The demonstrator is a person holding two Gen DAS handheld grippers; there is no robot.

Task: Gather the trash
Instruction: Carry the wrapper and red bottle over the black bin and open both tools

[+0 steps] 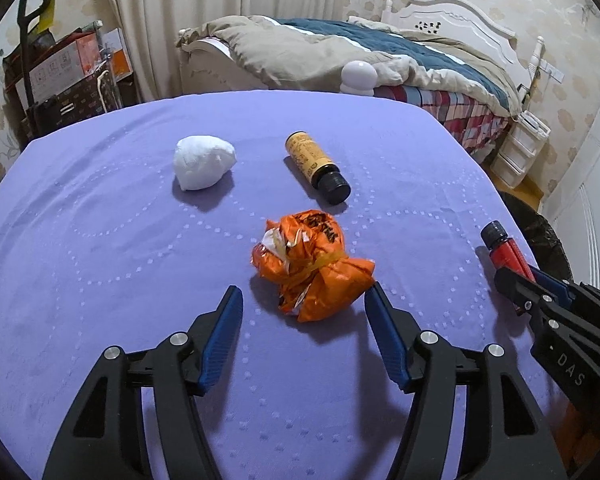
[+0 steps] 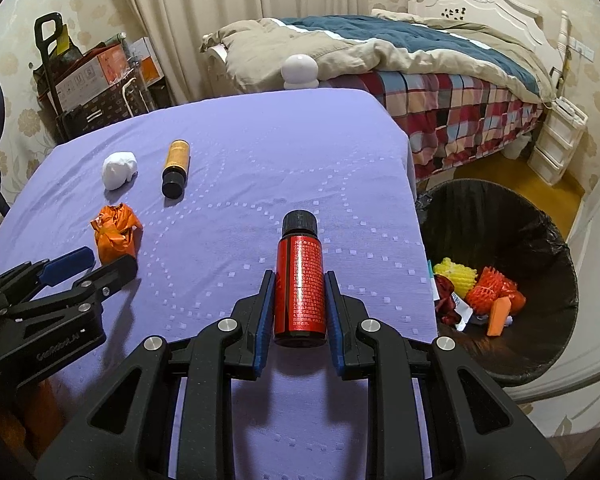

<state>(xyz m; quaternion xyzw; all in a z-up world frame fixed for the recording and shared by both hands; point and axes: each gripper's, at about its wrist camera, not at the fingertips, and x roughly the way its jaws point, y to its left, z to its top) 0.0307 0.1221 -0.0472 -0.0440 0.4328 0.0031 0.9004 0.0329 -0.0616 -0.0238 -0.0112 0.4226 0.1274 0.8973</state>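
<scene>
The right gripper (image 2: 300,292) is clamping the red-labelled, black-capped bottle (image 2: 300,280), the black-lined bin (image 2: 540,216) (some scraps already inside) waiting off to its right. The left gripper (image 1: 304,300) is gaping around the crumpled orange wrapper (image 1: 312,264), not squeezing. Beyond it, a white paper wad (image 1: 203,162) and a yellow-labelled bottle (image 1: 316,162) are waiting.

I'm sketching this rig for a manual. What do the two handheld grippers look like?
Both match: the left gripper and right gripper have black plastic frames with triangular cut-outs, silver round bolts at the pivots, and two long fingers lined with ribbed blue pads. White lettering marks the bodies' sides. No cables, hands or sleeves show.
</scene>
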